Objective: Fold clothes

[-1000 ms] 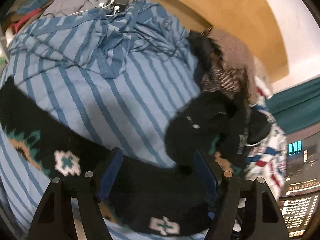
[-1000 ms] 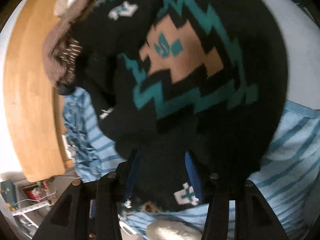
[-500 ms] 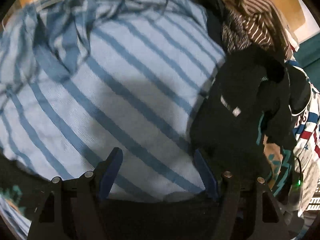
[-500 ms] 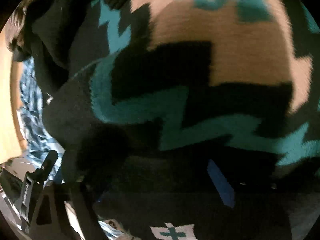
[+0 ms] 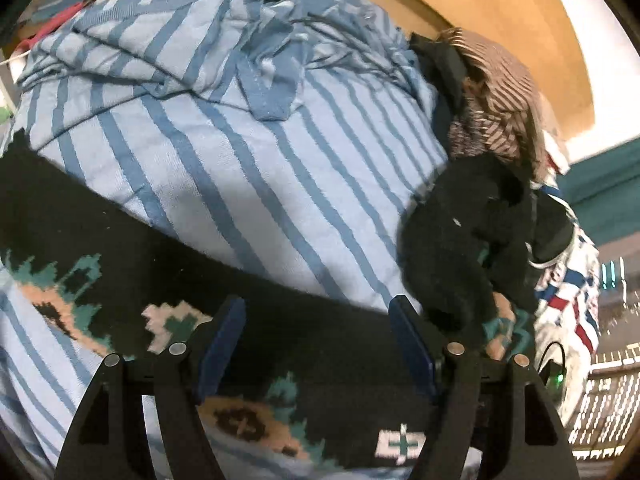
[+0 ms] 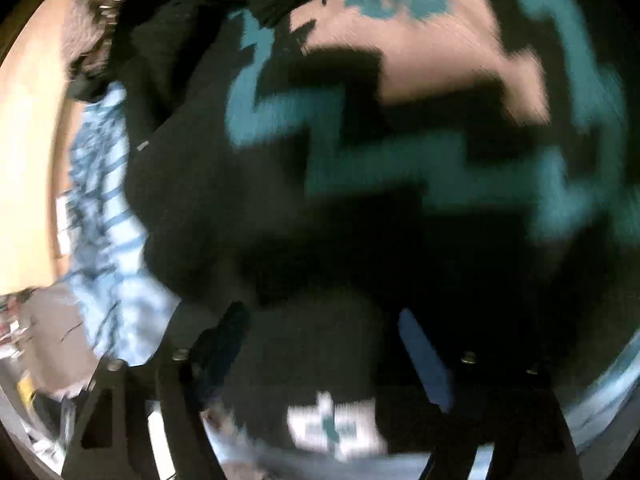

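Observation:
A black knit sweater (image 5: 120,232) with teal, tan and white motifs lies in a band across the blue striped bed cover (image 5: 240,140). My left gripper (image 5: 316,320) hangs over the band's far edge. Its blue pads (image 5: 412,344) stand wide apart with black knit between and under them, not pinched. In the blurred right wrist view the sweater (image 6: 400,80) fills almost the whole picture. My right gripper (image 6: 320,332) is low over it and its jaws are closing. Black fabric lies between its fingers, and the pads do not visibly press on it.
A heap of clothes sits at the right of the bed: a black garment (image 5: 460,220), a brown striped one (image 5: 496,92), and a red, white and blue one (image 5: 568,304). A wooden headboard (image 5: 500,8) rises behind. The cover is bunched at the far side.
The left gripper swung out over the striped cover, then came back above the sweater's band. The right gripper dropped closer to the sweater; its fingers spread wide, then narrowed partway.

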A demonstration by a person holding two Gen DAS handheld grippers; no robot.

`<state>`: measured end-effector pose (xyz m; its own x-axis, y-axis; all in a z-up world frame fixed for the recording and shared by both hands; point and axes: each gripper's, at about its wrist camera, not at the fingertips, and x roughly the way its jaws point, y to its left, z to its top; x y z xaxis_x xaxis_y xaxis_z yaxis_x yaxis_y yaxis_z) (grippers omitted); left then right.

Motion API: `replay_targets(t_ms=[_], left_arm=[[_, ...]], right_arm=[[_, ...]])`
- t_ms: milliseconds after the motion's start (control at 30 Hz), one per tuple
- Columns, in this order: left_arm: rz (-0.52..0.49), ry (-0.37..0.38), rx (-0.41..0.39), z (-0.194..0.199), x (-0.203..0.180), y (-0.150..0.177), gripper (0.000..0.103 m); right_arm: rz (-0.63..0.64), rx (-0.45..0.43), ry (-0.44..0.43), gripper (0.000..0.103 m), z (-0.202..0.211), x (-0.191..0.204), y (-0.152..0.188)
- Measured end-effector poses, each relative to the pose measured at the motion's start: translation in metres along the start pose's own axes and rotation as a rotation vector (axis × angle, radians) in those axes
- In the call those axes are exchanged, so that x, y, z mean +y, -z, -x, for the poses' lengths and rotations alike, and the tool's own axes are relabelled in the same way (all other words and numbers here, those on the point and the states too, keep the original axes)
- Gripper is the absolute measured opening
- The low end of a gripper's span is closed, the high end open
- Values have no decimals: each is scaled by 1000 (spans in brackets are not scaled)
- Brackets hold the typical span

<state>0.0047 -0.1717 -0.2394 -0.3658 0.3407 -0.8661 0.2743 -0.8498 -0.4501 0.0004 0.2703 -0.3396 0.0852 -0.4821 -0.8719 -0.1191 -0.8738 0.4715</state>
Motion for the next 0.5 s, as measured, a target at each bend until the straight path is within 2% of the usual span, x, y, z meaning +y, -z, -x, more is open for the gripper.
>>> replay_targets(t_ms=[100,167,200,267,367,500], left_arm=[[-3,21,-11,12,1,8,75],[8,48,18,11,0,10,75],[12,51,33,9,1,12,75],[19,37,45,5,0,17,75],[45,50,89,-6,3,22,75],[68,68,133,-18,7,24,75]], right_arm=[[17,-78,-2,73,33,-20,25],[25,-141,3,65,57,-31,35],[29,-170,3,62,69,-36,38],[36,-220,4,51,92,-49,42],[23,-246,8,43,103,-58,36],[17,-238,24,42,109,-73,37]])
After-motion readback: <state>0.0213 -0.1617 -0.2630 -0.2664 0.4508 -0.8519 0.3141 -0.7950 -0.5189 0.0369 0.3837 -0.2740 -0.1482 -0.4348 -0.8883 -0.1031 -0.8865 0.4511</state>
